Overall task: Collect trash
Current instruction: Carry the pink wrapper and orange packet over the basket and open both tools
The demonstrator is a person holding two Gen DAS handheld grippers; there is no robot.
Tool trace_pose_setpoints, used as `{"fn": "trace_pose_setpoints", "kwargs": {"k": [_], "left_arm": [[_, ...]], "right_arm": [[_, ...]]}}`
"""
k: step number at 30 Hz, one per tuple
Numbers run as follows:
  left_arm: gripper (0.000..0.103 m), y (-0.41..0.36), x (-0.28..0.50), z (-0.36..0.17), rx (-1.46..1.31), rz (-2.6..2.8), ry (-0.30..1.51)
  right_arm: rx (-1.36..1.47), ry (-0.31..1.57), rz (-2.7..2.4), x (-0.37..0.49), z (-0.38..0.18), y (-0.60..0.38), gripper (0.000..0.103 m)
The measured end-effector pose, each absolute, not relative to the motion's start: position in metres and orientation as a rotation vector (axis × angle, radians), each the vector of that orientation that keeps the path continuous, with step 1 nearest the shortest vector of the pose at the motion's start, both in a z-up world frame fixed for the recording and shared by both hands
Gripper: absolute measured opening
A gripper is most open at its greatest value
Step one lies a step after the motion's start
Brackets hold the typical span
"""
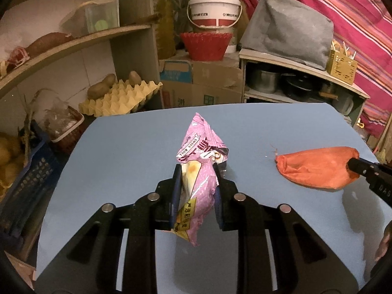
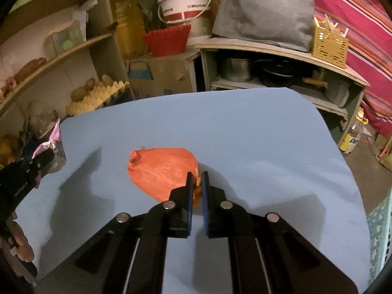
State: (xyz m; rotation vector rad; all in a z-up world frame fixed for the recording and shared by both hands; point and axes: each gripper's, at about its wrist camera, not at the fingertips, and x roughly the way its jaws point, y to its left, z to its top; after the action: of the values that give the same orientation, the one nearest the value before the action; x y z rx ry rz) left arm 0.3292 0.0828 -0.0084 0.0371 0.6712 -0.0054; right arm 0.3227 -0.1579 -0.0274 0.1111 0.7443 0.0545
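Observation:
A crumpled pink snack wrapper (image 1: 199, 152) stands up between the fingers of my left gripper (image 1: 197, 169), which is shut on its lower half, above the blue table (image 1: 127, 152). To the right, an orange plastic bag (image 1: 316, 167) hangs off the tip of my right gripper (image 1: 354, 165). In the right wrist view my right gripper (image 2: 196, 175) is shut on the near edge of that orange bag (image 2: 161, 169), which spreads out to the left over the blue table (image 2: 245, 134). The left gripper (image 2: 42, 159) with the pink wrapper (image 2: 52, 137) shows at the left edge.
Cluttered shelves stand behind the table: an egg tray (image 1: 120, 98) with potatoes, a red basket (image 1: 205, 45), a white bucket (image 1: 214, 7), cardboard boxes (image 1: 201, 83), pots (image 1: 265, 80) under a grey cover (image 1: 286, 29). A blue crate (image 1: 27, 178) sits left; a light crate (image 2: 382, 235) right.

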Motion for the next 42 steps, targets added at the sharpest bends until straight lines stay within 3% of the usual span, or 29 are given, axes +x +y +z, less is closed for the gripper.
{"fn": "trace_pose_setpoints", "kwargs": {"k": [22, 33, 42], "left_arm": [[0.022, 0.005, 0.244, 0.014, 0.089, -0.076, 0.605], [0.022, -0.125, 0.211, 0.029, 0.153, -0.238, 0.563], [0.022, -0.253, 0.19, 0.021, 0.135, -0.434, 0.564]], "right_arm": [[0.128, 0.628, -0.015, 0.219, 0.019, -0.249, 0.007], [0.175, 0.565, -0.136, 0.154, 0.043, -0.37, 0.007], [0.259, 0.583, -0.292, 0.1, 0.029, -0.487, 0.007]]}}
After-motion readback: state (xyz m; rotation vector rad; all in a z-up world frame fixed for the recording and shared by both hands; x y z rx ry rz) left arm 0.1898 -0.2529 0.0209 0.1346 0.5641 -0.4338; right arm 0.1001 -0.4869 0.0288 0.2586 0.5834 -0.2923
